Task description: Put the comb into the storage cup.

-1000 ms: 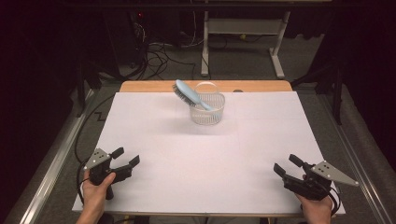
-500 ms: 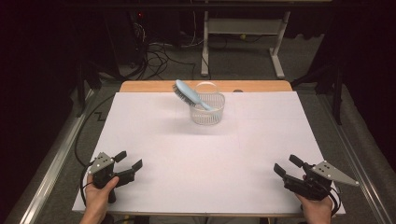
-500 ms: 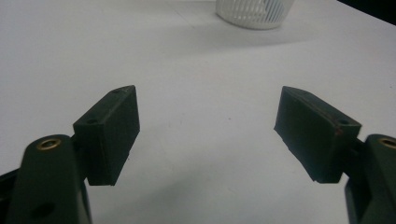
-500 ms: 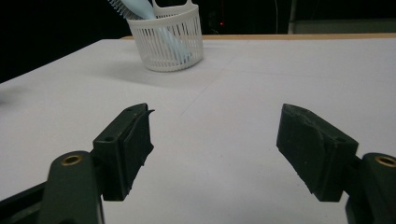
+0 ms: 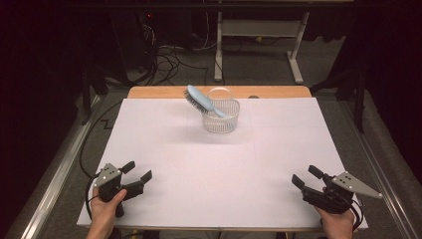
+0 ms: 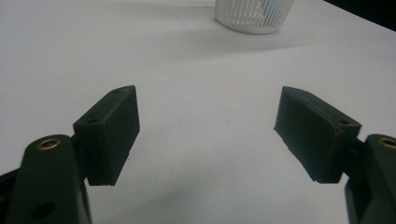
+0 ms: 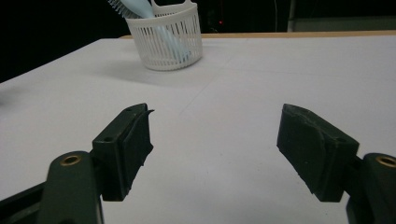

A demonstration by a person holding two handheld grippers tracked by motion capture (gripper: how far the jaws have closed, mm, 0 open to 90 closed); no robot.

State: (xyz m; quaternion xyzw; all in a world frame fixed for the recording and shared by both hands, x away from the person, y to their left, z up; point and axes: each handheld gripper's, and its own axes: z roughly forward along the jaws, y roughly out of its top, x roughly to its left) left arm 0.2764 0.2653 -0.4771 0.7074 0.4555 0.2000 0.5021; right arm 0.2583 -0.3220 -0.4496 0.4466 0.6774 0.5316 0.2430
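A white slatted basket stands at the far middle of the white table, with a light blue hairbrush leaning out of it to the left. My left gripper rests open near the front left corner, held by a hand, with bare table between its jaws. My right gripper rests open near the front right corner, likewise holding nothing. In the left gripper view the gripper points toward the basket. In the right gripper view the gripper faces the basket and the hairbrush.
A wooden strip runs along the table's far edge. Beyond it are cables on the floor and a white desk frame. Metal rails flank the table on both sides.
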